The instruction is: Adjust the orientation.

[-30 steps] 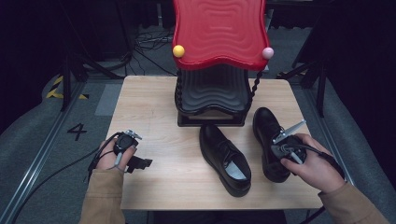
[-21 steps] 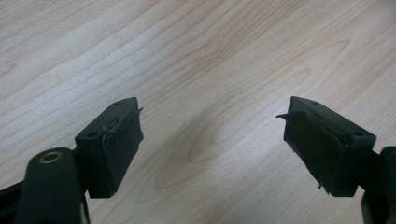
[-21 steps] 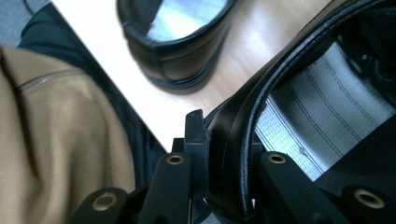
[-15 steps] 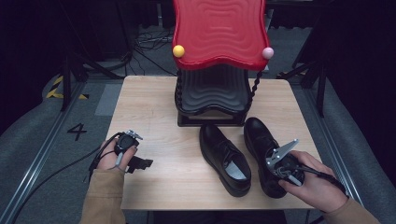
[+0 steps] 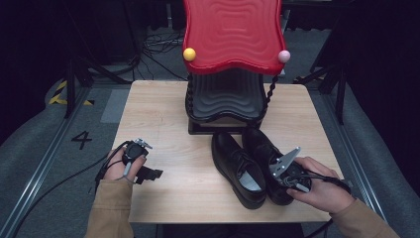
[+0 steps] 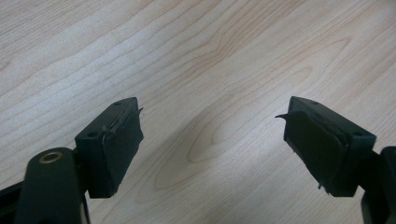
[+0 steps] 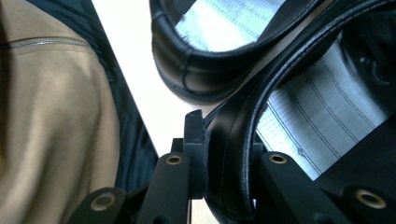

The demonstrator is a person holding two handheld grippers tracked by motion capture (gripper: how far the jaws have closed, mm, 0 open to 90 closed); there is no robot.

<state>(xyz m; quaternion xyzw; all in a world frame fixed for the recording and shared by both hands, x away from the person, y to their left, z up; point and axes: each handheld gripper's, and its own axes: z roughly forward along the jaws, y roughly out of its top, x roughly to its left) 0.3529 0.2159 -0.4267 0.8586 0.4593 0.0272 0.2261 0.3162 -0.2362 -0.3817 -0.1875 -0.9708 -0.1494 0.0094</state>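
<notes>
Two black leather shoes stand side by side at the table's front right, toes toward the rack. The left shoe [image 5: 236,166] rests free. My right gripper [image 5: 288,177] is shut on the heel rim of the right shoe [image 5: 258,145]; in the right gripper view its jaws pinch that black heel rim [image 7: 233,154], with the striped lining beside it and the other shoe's heel [image 7: 205,70] beyond. My left gripper [image 5: 150,173] lies at the front left, open, with bare wood between its pads [image 6: 116,144].
A shoe rack stands at the table's back middle, with a red wavy top shelf [image 5: 233,29] over a black lower shelf [image 5: 225,96]. The wooden table [image 5: 158,119] has bare wood on its left half. A tan sleeve [image 7: 51,121] is close by the front edge.
My right gripper has drawn the right shoe leftward and toward the front edge, so it now lies against the left shoe. The left gripper has not moved.
</notes>
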